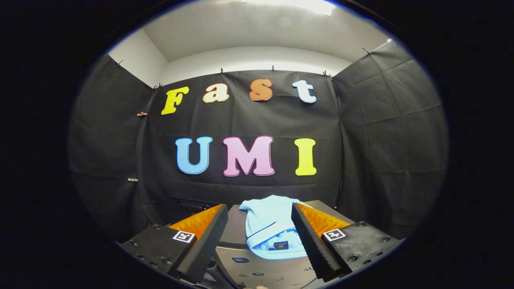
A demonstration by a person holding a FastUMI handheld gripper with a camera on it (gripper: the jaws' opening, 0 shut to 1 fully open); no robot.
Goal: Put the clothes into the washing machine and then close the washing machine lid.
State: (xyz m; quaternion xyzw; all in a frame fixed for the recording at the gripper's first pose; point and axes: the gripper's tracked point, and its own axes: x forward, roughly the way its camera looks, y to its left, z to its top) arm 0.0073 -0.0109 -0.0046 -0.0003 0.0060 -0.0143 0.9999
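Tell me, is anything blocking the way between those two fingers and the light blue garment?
Nothing visible does. The gripper is open, and the light blue garment lies on top of the washing machine, just ahead of the fingers and partly between them, with only bare machine top in the gap.

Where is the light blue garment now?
In the gripper view, the light blue garment lies on the washing machine's lid, just ahead of the open gripper, nearer its right finger.
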